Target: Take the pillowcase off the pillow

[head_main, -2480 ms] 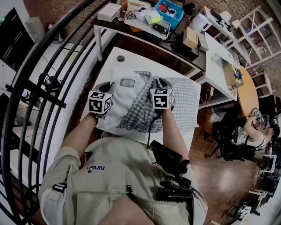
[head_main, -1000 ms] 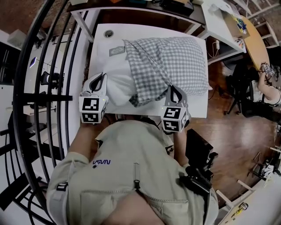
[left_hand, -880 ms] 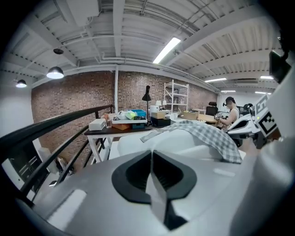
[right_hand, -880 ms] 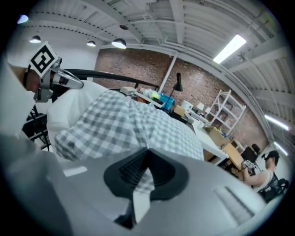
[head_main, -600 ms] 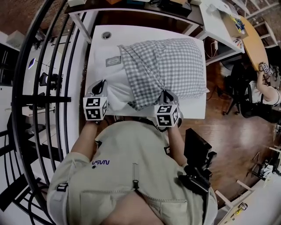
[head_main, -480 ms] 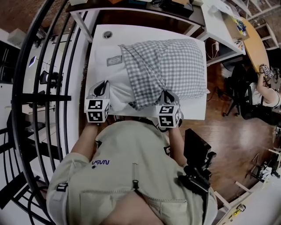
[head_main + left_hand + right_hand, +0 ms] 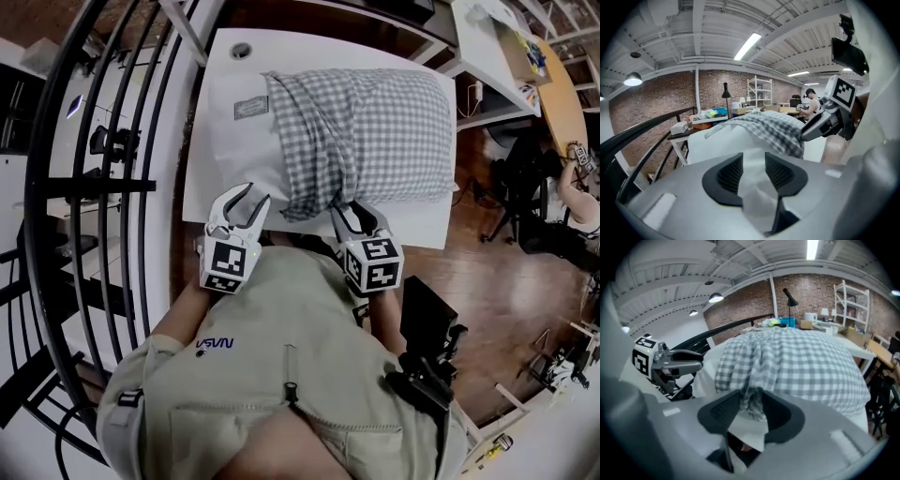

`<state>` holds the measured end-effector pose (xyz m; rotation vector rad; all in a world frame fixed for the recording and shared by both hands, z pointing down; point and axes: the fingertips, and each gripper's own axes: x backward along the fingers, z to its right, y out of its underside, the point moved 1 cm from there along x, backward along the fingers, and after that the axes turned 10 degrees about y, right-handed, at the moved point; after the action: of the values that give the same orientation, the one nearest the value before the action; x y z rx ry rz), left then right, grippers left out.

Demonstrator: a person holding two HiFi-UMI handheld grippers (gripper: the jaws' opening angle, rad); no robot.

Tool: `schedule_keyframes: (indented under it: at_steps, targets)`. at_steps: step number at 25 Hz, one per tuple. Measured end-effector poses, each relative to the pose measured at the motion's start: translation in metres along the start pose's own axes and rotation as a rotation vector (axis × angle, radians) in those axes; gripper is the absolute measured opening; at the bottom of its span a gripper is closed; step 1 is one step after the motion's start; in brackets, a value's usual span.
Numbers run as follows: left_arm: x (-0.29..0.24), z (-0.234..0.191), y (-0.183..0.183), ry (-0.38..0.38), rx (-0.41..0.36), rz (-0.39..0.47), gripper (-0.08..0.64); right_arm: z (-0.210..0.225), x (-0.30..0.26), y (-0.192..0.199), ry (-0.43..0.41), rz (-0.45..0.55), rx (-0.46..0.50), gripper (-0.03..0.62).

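Observation:
The white pillow (image 7: 246, 141) lies on the white table (image 7: 417, 228). The grey-checked pillowcase (image 7: 375, 131) covers its right part and is bunched near the middle. My left gripper (image 7: 246, 199) is at the pillow's near left edge; its jaws have just been opening. In the left gripper view, white fabric (image 7: 754, 187) lies loose between the jaws of the left gripper (image 7: 753, 161). My right gripper (image 7: 352, 212) is at the pillowcase's near hem, and its jaws have also just been opening. In the right gripper view, the right gripper (image 7: 751, 401) has checked cloth (image 7: 752, 404) hanging in its gap.
A black curved railing (image 7: 89, 187) runs along the left of the table. Cluttered desks stand behind it. Wooden floor (image 7: 506, 281) lies to the right, where a person (image 7: 577, 187) sits at a far desk. A black device (image 7: 422, 370) hangs at my waist.
Both grippers were shut on the fabric and now stand open. The left one has shifted right along the near edge, and the right one has dropped slightly toward me.

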<state>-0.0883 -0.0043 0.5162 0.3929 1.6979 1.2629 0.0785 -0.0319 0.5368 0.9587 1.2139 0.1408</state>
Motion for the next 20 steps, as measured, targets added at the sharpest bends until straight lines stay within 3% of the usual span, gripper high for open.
schedule_keyframes:
  at_steps: [3,6,8,9,10,11,16,20]
  targets:
    - [-0.025,0.019,0.036,0.086,0.039,-0.115,0.225,-0.03,-0.014,0.021,-0.078,-0.079,0.05,0.169]
    - [-0.046,0.022,0.065,0.105,-0.034,-0.24,0.262,-0.047,-0.037,0.044,-0.125,-0.176,0.09,0.17]
    - [-0.057,0.018,0.076,0.079,-0.13,-0.302,0.216,-0.046,-0.054,0.059,-0.104,-0.224,0.139,0.17]
    - [-0.06,0.015,0.077,0.064,-0.17,-0.317,0.14,-0.043,-0.06,0.063,-0.078,-0.231,0.17,0.121]
    - [-0.061,0.012,0.074,0.055,-0.191,-0.317,0.076,-0.039,-0.064,0.066,-0.048,-0.231,0.197,0.025]
    - [-0.06,0.01,0.068,0.054,-0.191,-0.305,0.041,-0.034,-0.065,0.068,-0.02,-0.23,0.21,0.008]
    - [-0.039,-0.008,0.021,0.058,-0.079,-0.171,0.018,0.002,-0.047,0.045,0.126,-0.118,0.129,0.006]
    - [-0.023,-0.033,-0.022,0.036,-0.067,-0.065,0.015,0.033,-0.027,0.017,0.251,-0.018,0.139,0.005]
